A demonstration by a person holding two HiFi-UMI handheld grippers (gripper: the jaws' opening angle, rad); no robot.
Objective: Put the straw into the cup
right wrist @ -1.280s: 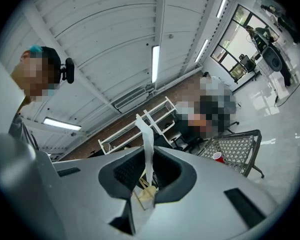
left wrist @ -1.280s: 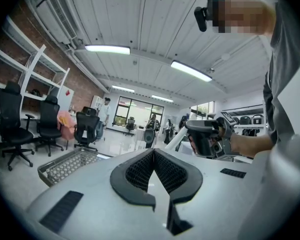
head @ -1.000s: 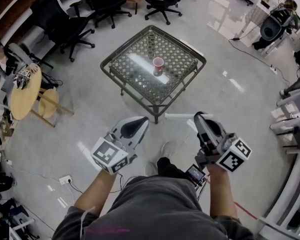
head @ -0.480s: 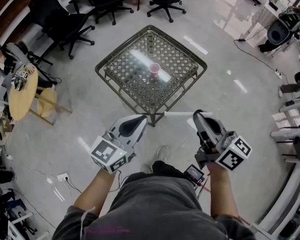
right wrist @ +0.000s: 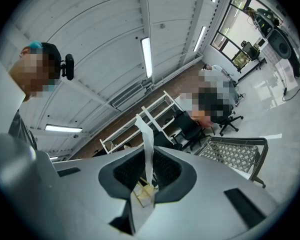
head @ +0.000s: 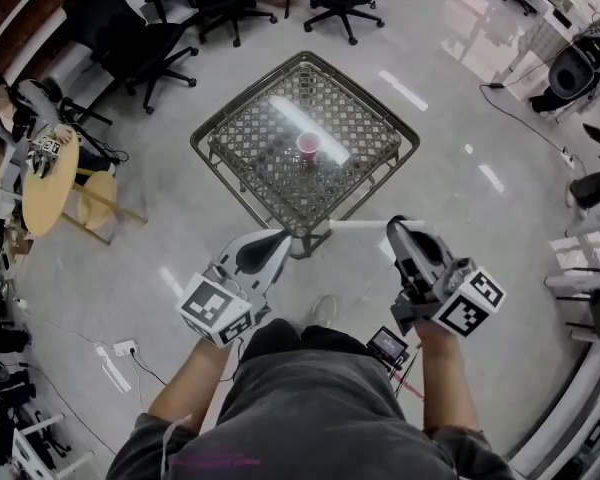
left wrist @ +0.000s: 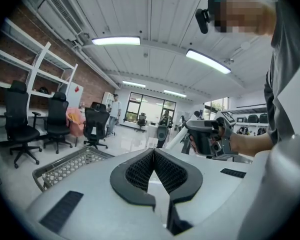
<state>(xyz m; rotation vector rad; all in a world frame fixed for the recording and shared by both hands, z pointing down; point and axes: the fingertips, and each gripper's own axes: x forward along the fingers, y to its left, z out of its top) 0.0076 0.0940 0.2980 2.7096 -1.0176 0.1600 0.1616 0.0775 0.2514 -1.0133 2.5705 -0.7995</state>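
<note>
The right gripper (head: 393, 230), pinching the straw (head: 358, 228), should carry it forward to the cup (head: 308, 144) well ahead, probably tipping it upright first; the left gripper (head: 283, 239) is pressed together, empty.

The head camera looks steeply down from above the person, with the bench (head: 302, 230) ahead at mid-frame and the left gripper (head: 278, 240) and right gripper (head: 395, 230) close beneath, off its near corner. Each gripper view looks along its own jaws, tilted up at the ceiling. The left one also faces the right gripper. All three share the bench's near corner.
</note>
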